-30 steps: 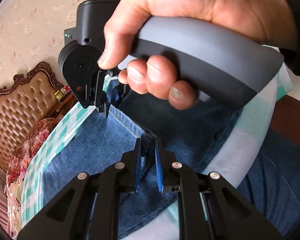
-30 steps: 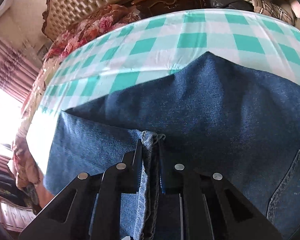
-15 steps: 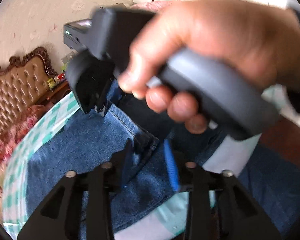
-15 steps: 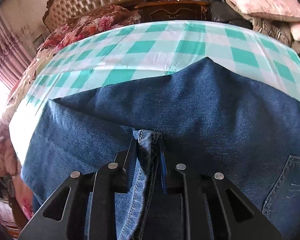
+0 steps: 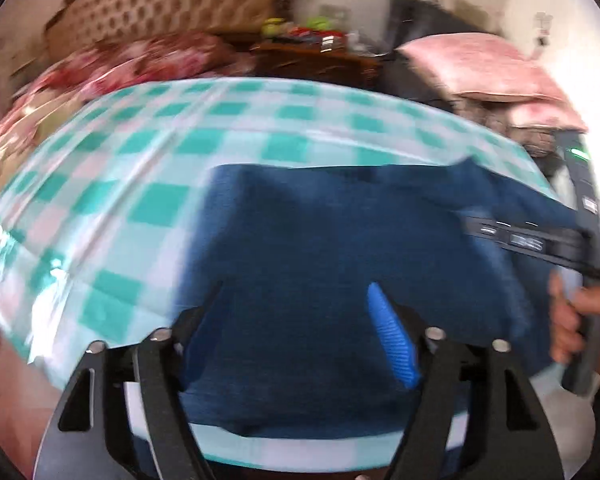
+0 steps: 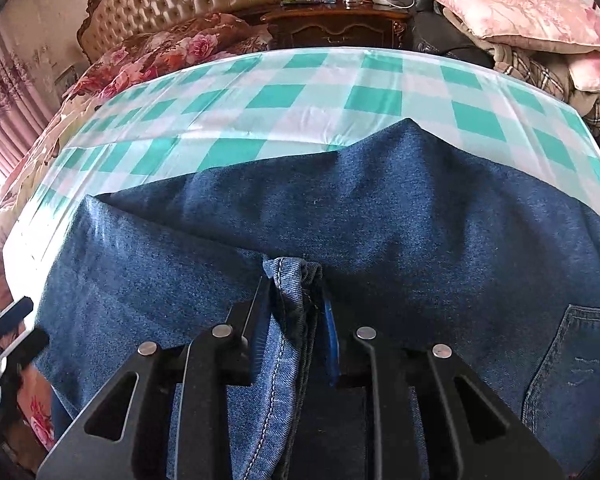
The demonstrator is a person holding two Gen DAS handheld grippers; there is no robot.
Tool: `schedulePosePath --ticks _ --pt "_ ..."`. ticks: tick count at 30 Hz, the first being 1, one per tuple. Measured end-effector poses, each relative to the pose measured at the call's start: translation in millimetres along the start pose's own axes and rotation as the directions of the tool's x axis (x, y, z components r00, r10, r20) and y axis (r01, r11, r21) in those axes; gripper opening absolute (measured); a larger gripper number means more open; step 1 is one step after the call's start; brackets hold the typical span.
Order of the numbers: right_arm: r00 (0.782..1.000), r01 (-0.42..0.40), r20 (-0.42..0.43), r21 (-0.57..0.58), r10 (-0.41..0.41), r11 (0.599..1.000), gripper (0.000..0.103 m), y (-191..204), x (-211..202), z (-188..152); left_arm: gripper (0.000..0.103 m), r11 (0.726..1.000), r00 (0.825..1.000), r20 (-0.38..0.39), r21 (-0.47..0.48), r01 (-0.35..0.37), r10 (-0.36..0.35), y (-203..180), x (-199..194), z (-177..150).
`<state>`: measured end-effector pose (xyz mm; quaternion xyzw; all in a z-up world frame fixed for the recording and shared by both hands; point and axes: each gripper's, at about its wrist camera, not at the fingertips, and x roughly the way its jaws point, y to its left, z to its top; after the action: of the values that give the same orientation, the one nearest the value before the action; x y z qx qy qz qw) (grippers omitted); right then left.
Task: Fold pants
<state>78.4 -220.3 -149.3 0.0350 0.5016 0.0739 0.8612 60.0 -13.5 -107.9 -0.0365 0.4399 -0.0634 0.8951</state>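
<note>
On checked bench: pants soft, heavy denim; right claw loosening, hem still between; left claw released, just opened; regrip folded edge.

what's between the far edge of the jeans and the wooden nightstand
In the right wrist view, only bare green-and-white checked cloth lies between the jeans and the nightstand; past the cloth's far edge nothing else shows before it.

blue denim jeans lie folded across the near part of the green-checked cloth, a back pocket at right, one stitched hem bunched upright near the front edge.
</note>
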Motion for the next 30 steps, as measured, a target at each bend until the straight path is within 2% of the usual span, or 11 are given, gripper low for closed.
schedulePosePath --ticks 2,6,7,12,15,18,20,23,24,25,30 --pt "1.0 0.0 -0.001 0.0 0.0 1.0 0.032 1.8 -0.4 -1.4 0.099 1.0 1.0 0.03 -0.013 -0.005 0.005 8.5 3.8 -3.7" --pt "0.999 0.045 -0.014 -0.05 -0.046 0.998 0.082 19.8 -0.3 -7.5 0.101 0.997 0.999 0.017 0.066 0.037 -0.038 4.7 17.8 -12.6" --pt "0.995 0.095 -0.005 -0.069 -0.096 0.993 0.085 25.5 -0.1 -11.7 0.101 0.996 0.999 -0.023 0.084 0.036 -0.035 -1.7 24.8 -16.1" --pt "0.976 0.209 0.07 -0.028 -0.207 0.977 0.086 33.1 -22.0 -22.6 0.101 0.991 0.999 -0.038 0.131 -0.007 0.012 -6.6 32.8 -29.4" --pt "0.935 0.302 0.197 -0.004 -0.296 0.953 0.086 48.7 -53.4 -28.4 0.101 0.992 0.999 -0.034 0.124 -0.004 0.008 -5.7 37.6 -31.3" --pt "0.936 0.258 0.252 -0.011 -0.247 0.966 0.086 66.2 -66.8 -36.1 0.1 0.993 1.0 -0.019 0.121 -0.008 0.011 -5.6 39.1 -33.5" --pt "0.947 0.232 0.236 -0.028 -0.219 0.972 0.086 72.7 -62.0 -38.7 0.094 0.994 1.0 0.002 0.106 -0.012 0.012 -3.5 37.4 -34.6" --pt "0.97 0.157 0.19 -0.029 -0.149 0.987 0.086 72.4 -47.7 -44.0 0.059 0.998 0.998 0.044 0.048 -0.051 0.049 6.0 27.5 -35.3" --pt "0.974 0.147 0.178 -0.037 -0.138 0.988 0.086 74.6 -44.3 -45.9 0.039 0.998 0.997 0.055 0.028 -0.058 0.057 10.3 22.8 -33.4" --pt "0.977 0.129 0.175 -0.053 -0.118 0.99 0.086 76.3 -40.3 -48.4 0.033 0.999 0.997 0.062 0.006 -0.047 0.047 16.6 17.4 -28.9" --pt "0.985 0.143 0.114 -0.096 -0.132 0.985 0.083 79.0 -17.1 -60.6 0.033 0.995 0.994 0.094 0.079 -0.059 0.052 14.9 12.7 10.8"
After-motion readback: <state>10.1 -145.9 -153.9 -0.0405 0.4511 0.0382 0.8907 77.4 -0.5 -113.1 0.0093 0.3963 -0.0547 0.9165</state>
